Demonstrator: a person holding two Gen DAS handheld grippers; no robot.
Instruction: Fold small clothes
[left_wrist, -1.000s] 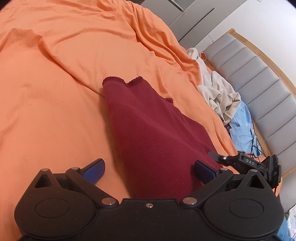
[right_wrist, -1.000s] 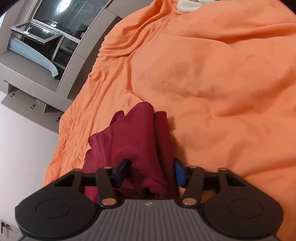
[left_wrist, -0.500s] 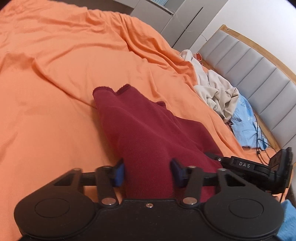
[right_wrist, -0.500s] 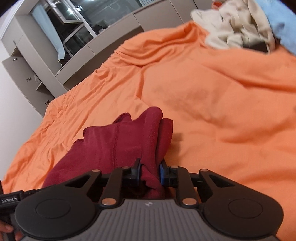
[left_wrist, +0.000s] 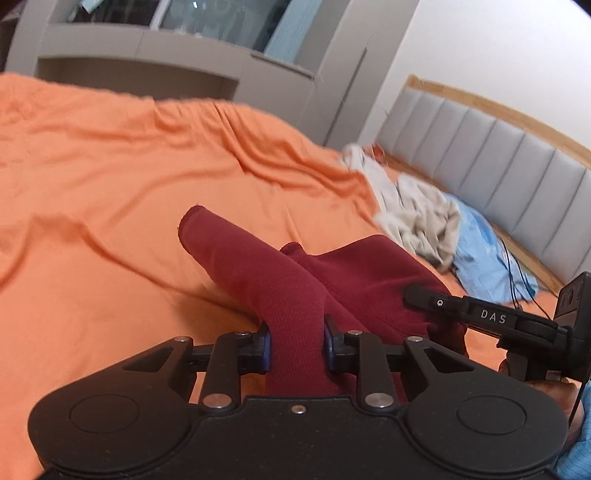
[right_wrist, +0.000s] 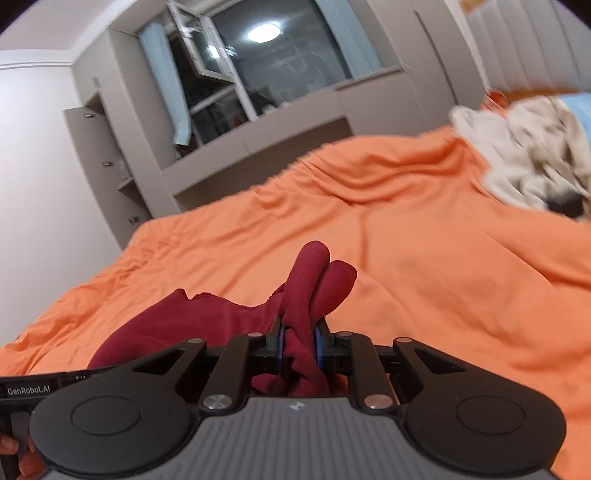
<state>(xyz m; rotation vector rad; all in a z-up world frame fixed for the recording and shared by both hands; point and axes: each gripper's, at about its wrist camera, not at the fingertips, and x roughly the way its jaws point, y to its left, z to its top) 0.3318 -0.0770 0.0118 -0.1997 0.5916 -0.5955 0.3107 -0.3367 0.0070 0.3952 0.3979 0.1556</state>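
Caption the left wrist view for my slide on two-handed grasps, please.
Left gripper clamps a dark red garment above the orange bedsheet, right gripper alongside.

Soft indoor light, perhaps motion-blurred edges

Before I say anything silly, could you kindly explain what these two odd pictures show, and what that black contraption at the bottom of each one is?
There is no robot here. A person holds one hand-held gripper in each hand, and a fisheye camera on each looks forward along its two fingers. The left camera's picture shows the left hand-held gripper; the other shows the right hand-held gripper. Both are shut on the same dark red garment, lifted partly off a bed with an orange sheet. By the grey headboard lies a pile of beige clothes next to something light blue. The right gripper also shows at the edge of the left picture.
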